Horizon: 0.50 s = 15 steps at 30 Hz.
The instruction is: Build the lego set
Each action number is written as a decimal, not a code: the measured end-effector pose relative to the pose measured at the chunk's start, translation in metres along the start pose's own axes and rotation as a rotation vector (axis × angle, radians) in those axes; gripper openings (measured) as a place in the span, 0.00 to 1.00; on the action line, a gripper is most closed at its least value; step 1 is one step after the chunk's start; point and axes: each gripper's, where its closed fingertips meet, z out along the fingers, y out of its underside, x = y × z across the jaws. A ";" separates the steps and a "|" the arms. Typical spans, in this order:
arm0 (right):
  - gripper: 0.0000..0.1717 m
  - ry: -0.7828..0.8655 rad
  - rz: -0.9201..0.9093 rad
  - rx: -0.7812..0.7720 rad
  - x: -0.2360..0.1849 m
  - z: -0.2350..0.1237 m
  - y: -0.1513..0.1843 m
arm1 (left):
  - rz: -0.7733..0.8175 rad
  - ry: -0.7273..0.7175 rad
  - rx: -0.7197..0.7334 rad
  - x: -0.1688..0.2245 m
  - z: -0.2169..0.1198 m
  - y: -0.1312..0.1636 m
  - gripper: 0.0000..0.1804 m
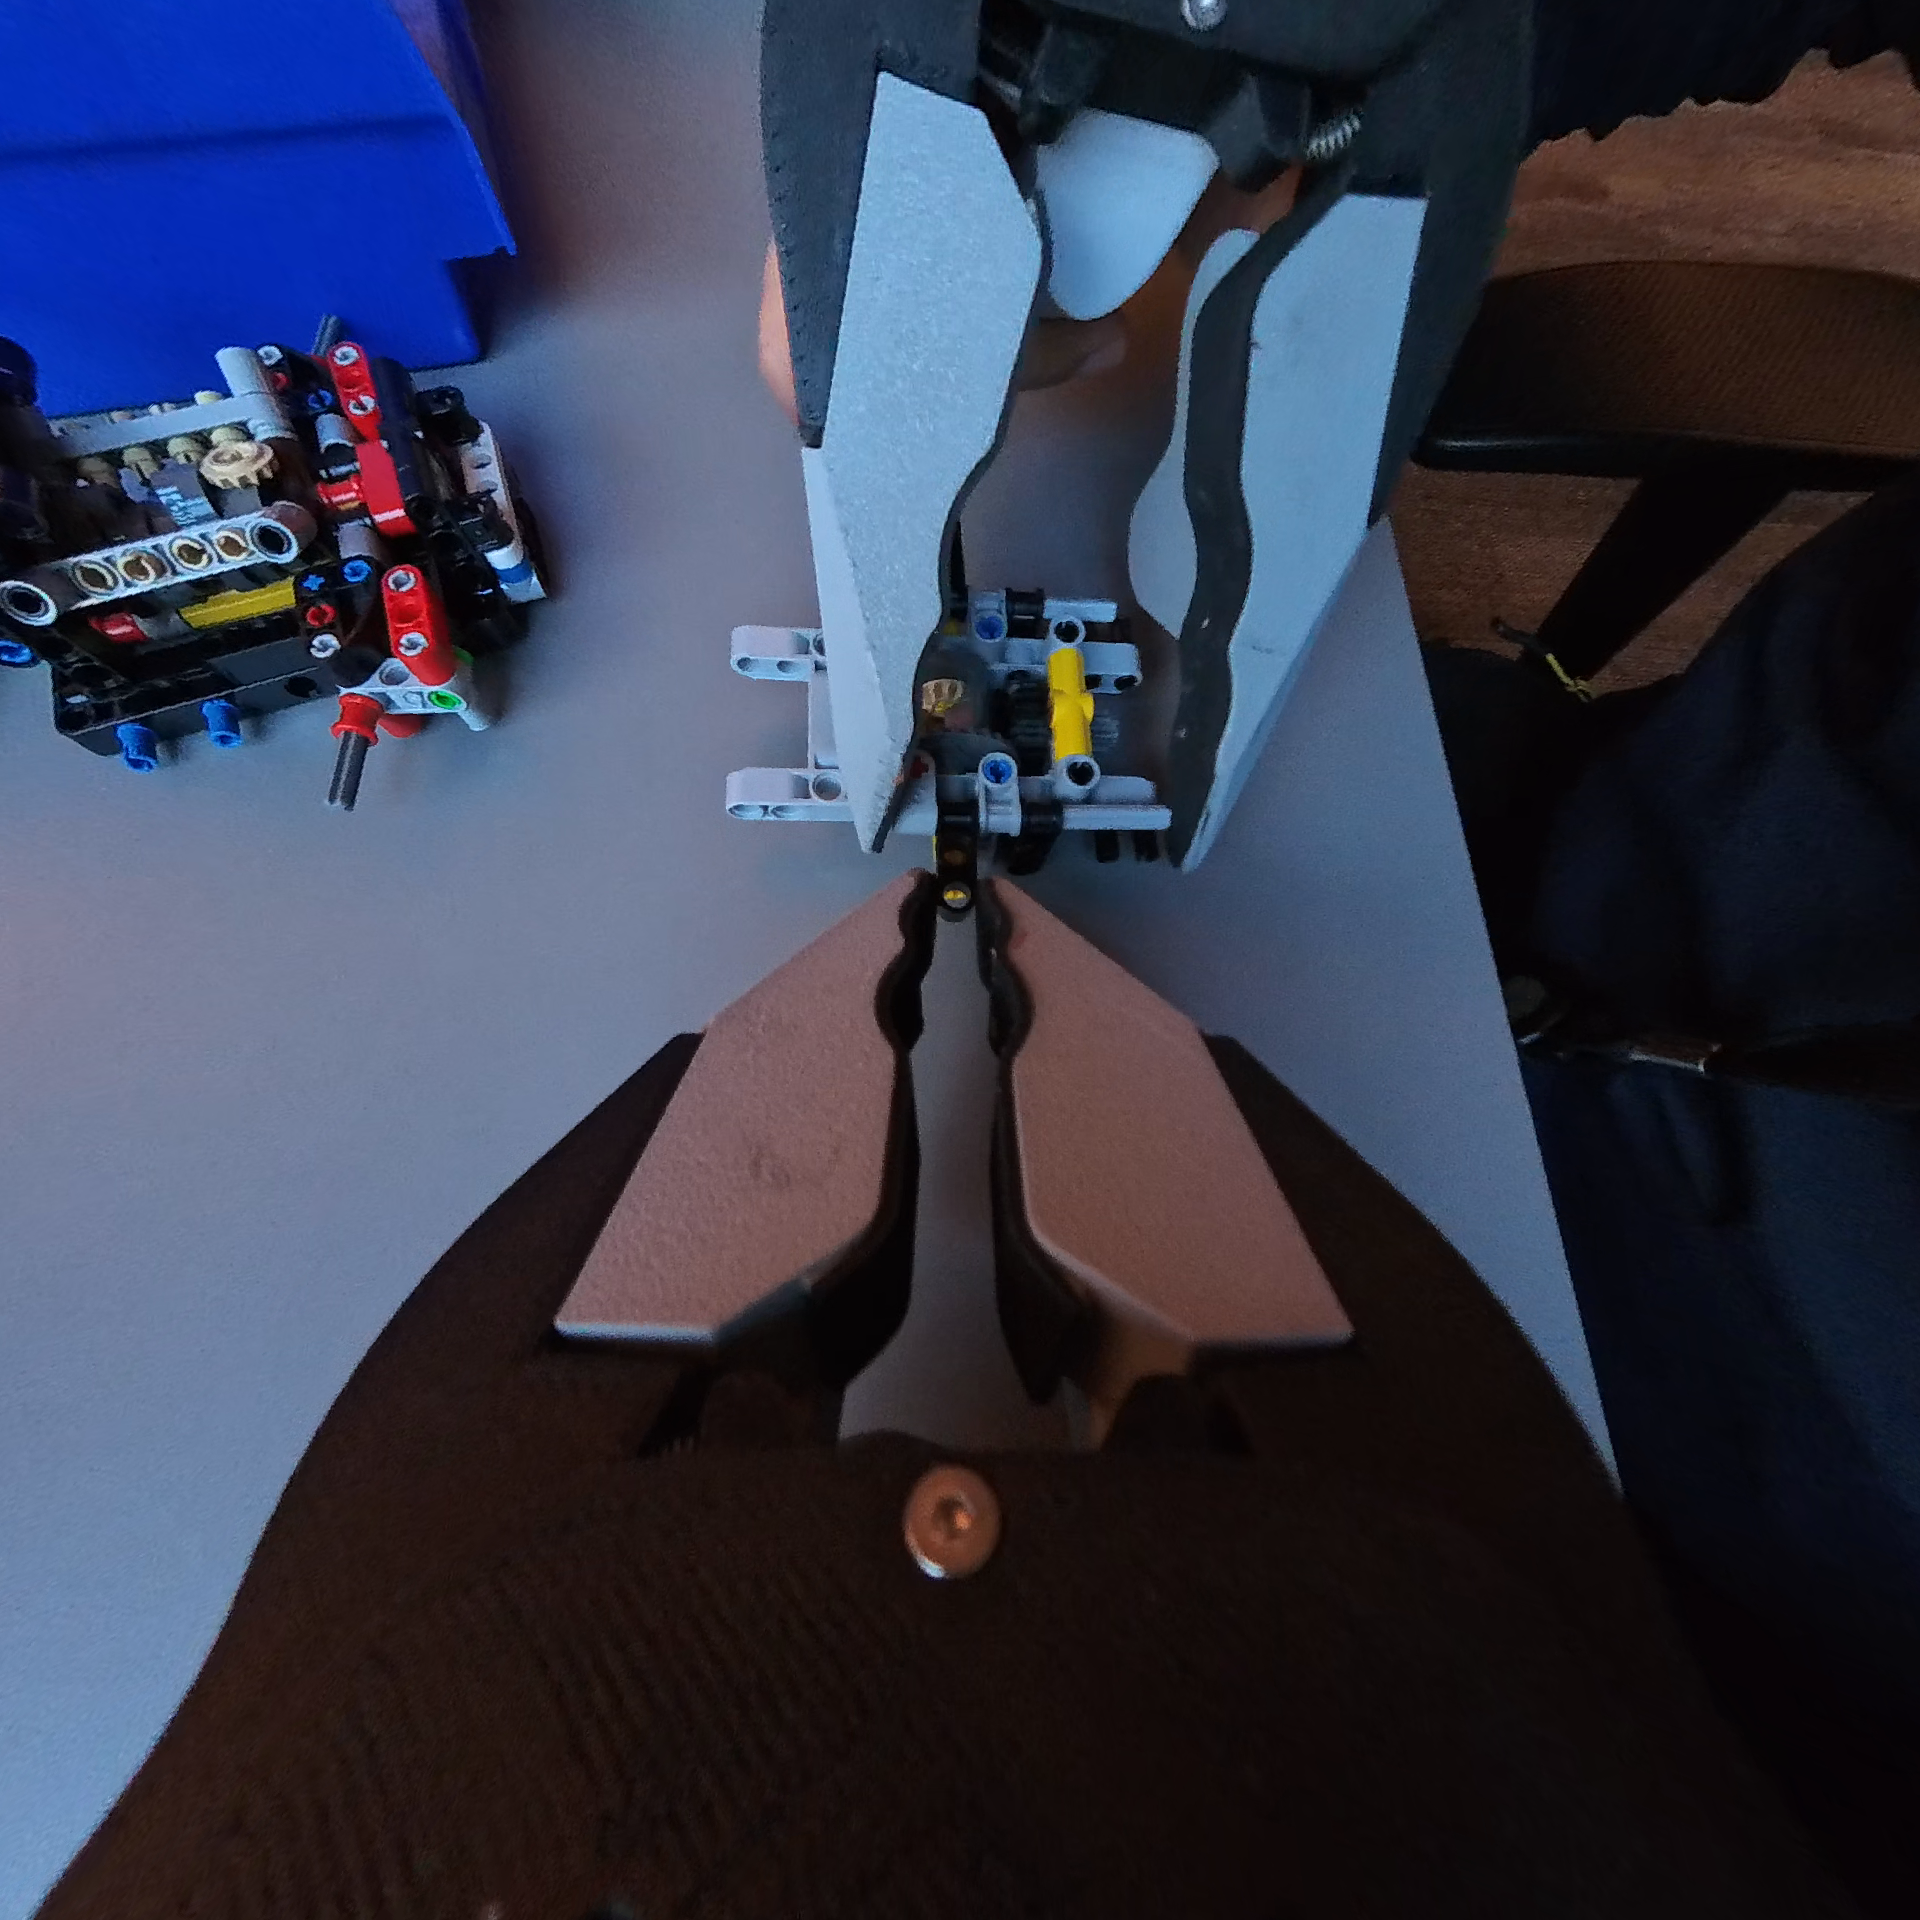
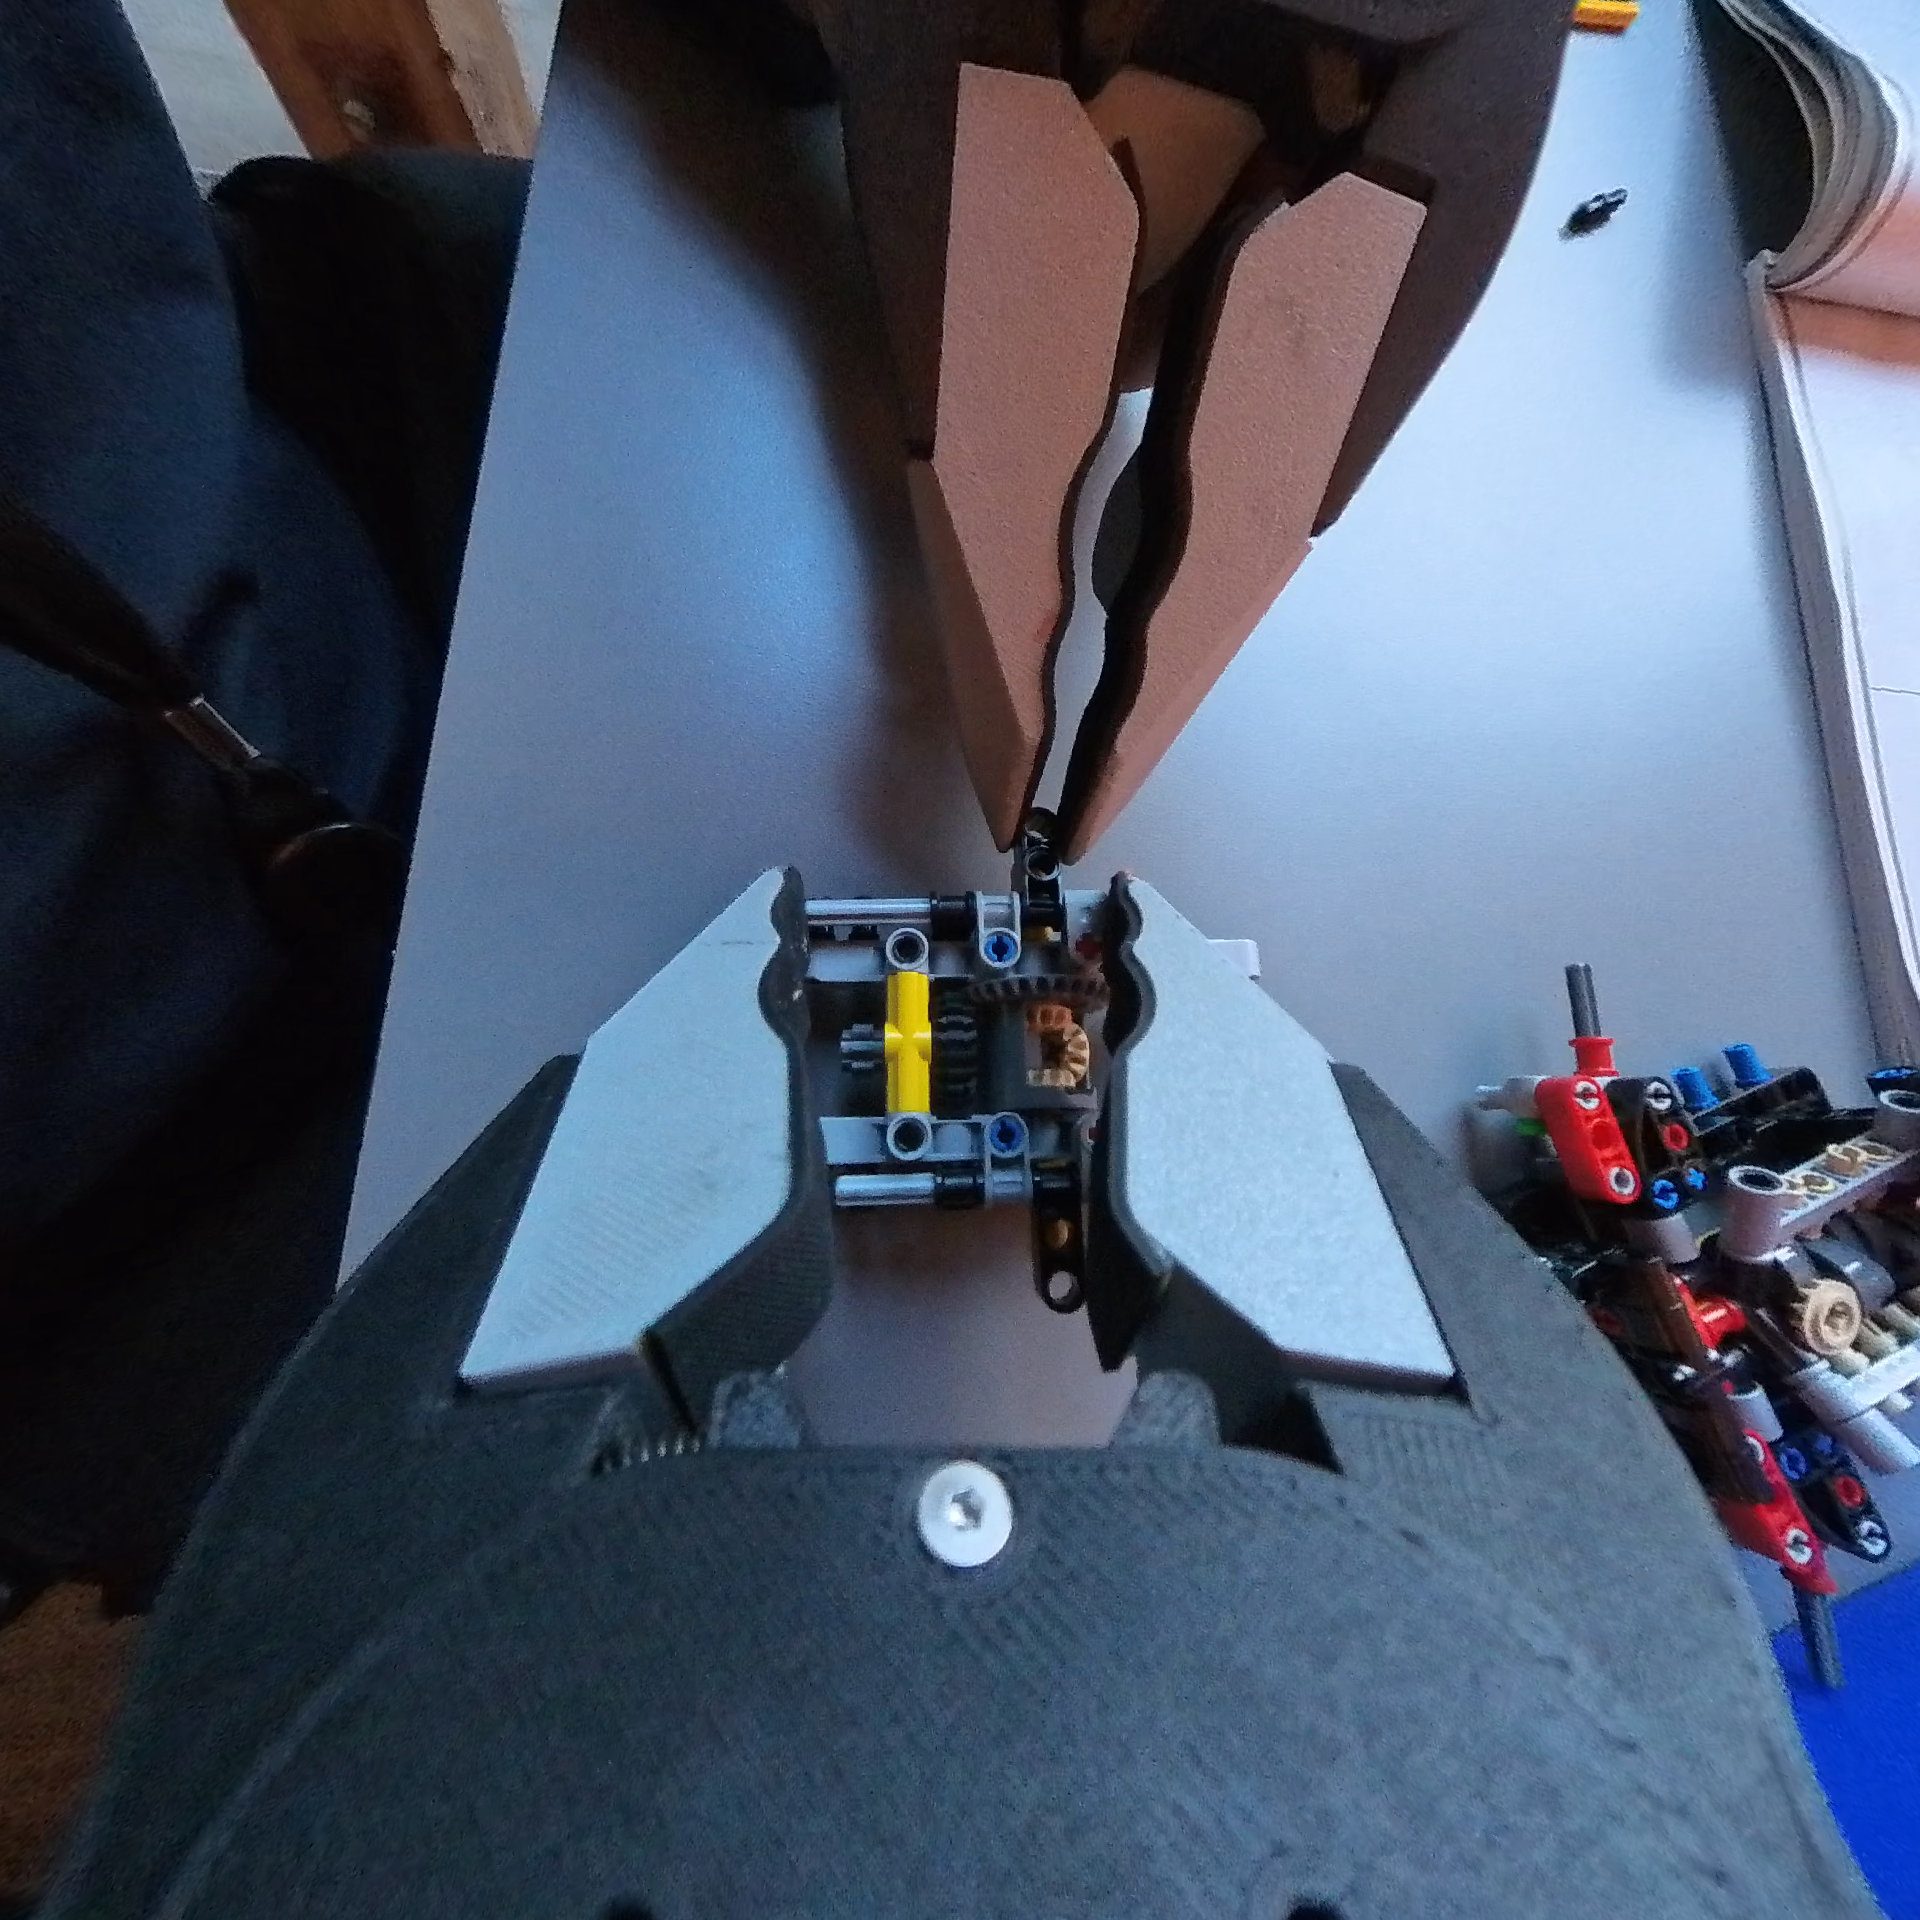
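grey table, small brick frame, larger brick model, blue bin

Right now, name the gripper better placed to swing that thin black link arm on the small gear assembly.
Left. The left gripper is already pinched on the black link arm sticking out of the gear assembly. The right gripper is clamped across the assembly's sides, so it looks better suited to steadying it on the table.

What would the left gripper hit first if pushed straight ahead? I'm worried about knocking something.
The left gripper already pinches a thin black beam; straight ahead sits the grey gear assembly it joins, clamped by the right gripper.
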 end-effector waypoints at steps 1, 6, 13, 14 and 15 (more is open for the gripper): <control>0.32 0.001 0.005 0.000 0.000 0.000 0.000 | 0.001 0.002 0.001 0.000 0.000 0.000 0.03; 0.32 0.028 0.021 0.006 0.004 0.001 0.000 | -0.007 -0.022 0.007 -0.004 -0.002 0.000 0.03; 0.32 0.002 0.050 0.024 0.003 -0.001 -0.001 | -0.020 -0.006 0.011 -0.004 -0.002 -0.001 0.03; 0.32 -0.001 0.049 0.026 0.004 -0.001 -0.001 | -0.023 -0.011 0.013 -0.005 -0.002 -0.001 0.03; 0.32 -0.002 0.055 0.029 0.005 -0.001 -0.001 | -0.025 -0.015 0.014 -0.006 -0.002 -0.001 0.03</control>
